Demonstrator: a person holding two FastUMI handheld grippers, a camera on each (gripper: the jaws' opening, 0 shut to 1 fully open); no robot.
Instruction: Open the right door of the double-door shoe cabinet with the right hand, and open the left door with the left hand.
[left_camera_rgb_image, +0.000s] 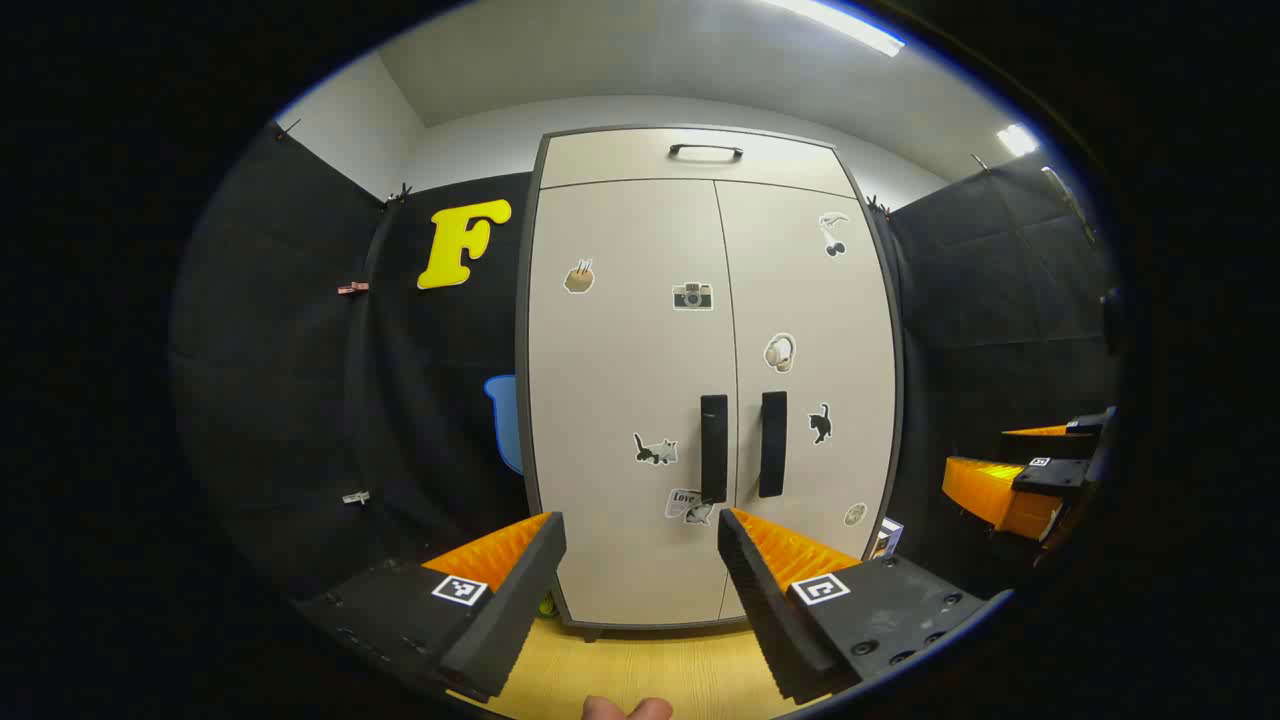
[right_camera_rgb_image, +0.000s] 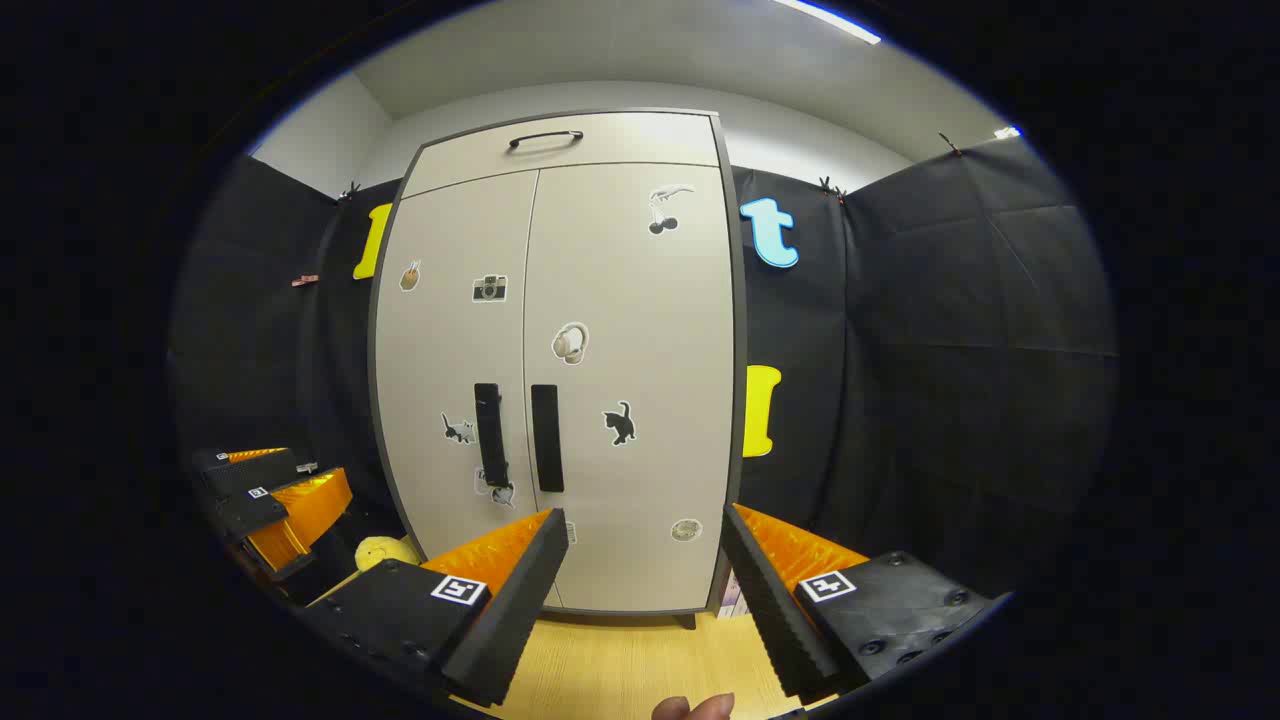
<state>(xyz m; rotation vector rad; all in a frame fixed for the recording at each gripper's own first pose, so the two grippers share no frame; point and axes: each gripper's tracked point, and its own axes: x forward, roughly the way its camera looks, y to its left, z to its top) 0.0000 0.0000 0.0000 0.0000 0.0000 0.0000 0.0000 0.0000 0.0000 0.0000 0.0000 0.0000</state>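
Two doors are standing shut on the shoe cabinet (left_camera_rgb_image: 715, 400), which is filling the middle of both views, upright on the wooden floor (left_camera_rgb_image: 640, 670) against the black booth wall. The left door (left_camera_rgb_image: 625, 400) and right door (left_camera_rgb_image: 815, 380) are meeting at a centre seam, and each is carrying a dark handle running vertically just beside that seam: the left handle (left_camera_rgb_image: 713, 447) and the right handle (left_camera_rgb_image: 772, 443).

The left gripper (left_camera_rgb_image: 640, 590) is pointing at the cabinet with its fingers spread wide and gripping nothing; the left handle is lying ahead and slightly up and right of its gap. The right gripper (right_camera_rgb_image: 645, 590) is likewise gaping wide and empty, with the right handle (right_camera_rgb_image: 546, 437) lying ahead, up and to its left. Both are hanging well apart from the doors, so neither looks clearly nearer.
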